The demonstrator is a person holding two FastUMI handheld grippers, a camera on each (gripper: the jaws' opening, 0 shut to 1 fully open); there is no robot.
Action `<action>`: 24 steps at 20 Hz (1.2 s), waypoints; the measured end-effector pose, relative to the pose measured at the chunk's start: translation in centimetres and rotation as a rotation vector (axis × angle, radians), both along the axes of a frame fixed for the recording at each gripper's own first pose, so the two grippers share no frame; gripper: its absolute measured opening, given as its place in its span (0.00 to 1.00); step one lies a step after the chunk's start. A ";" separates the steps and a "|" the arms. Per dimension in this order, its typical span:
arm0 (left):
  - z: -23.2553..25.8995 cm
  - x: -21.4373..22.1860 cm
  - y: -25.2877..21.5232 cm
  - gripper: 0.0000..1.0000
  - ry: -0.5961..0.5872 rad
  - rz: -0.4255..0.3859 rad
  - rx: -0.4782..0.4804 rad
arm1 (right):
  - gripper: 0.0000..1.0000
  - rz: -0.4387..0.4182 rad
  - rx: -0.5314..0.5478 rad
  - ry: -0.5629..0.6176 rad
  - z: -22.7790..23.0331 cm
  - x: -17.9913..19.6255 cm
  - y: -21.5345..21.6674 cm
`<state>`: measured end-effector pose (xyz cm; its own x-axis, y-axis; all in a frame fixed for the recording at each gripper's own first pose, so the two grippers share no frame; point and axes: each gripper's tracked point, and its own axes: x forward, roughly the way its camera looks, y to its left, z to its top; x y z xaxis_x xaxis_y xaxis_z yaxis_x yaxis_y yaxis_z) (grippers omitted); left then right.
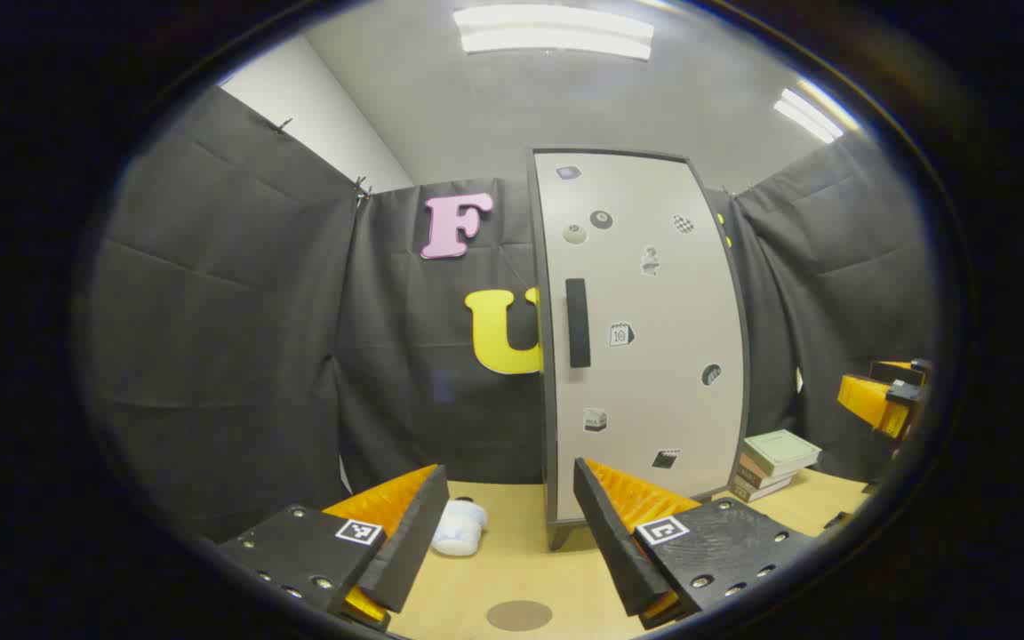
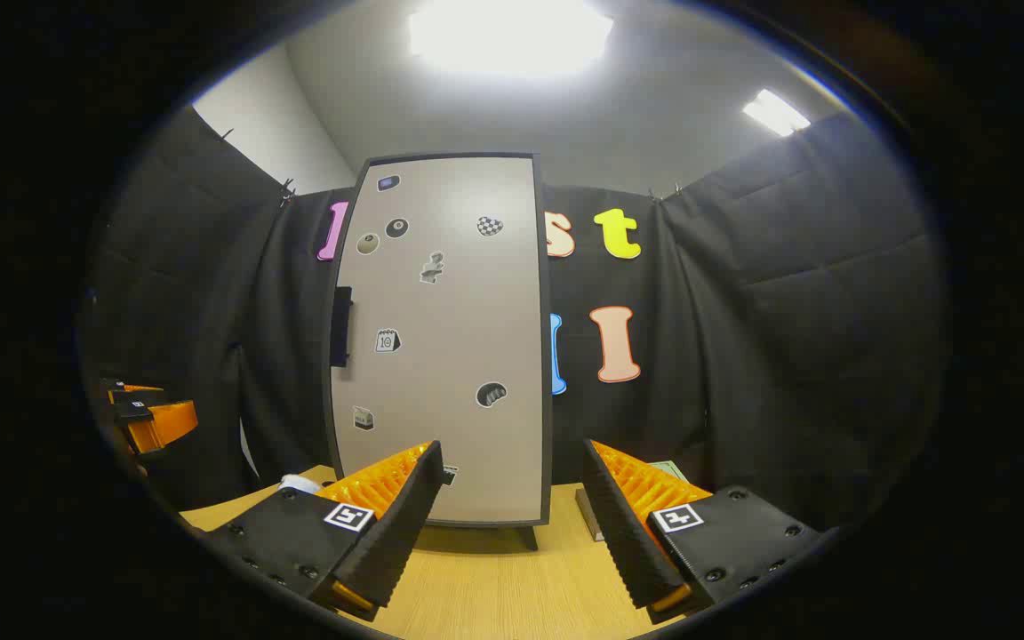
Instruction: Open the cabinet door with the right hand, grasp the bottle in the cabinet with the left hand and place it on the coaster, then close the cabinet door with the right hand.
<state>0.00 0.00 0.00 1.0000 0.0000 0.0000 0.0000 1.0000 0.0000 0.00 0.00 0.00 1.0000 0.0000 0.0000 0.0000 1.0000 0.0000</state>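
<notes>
Both tools level, jaws apart, facing closed cabinet door (image 2: 441, 347)

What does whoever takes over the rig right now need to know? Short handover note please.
Left gripper: open, holds nothing, low over the table.
Right gripper: open, holds nothing, facing the cabinet door.
Cabinet door is shut; its black handle sits on the door's left edge, untouched. The bottle can't be seen behind the door.
Coaster, a brown disc, lies on the table just ahead of the left gripper, bare.
Book stack stands right of the cabinet; a white object lies left of it.
Done: nothing. Left: open the door, move the bottle to the coaster, close the door.
</notes>
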 end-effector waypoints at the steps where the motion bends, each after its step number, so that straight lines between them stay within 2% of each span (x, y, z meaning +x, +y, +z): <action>1: 0.1 -0.1 -0.2 0.86 -0.002 -0.003 0.002 | 0.98 0.001 -0.002 -0.003 0.0 0.1 -0.1; 24: 0.2 0.4 -2.4 0.88 -0.007 0.014 0.002 | 0.98 0.029 0.011 0.019 -0.7 1.4 -1.8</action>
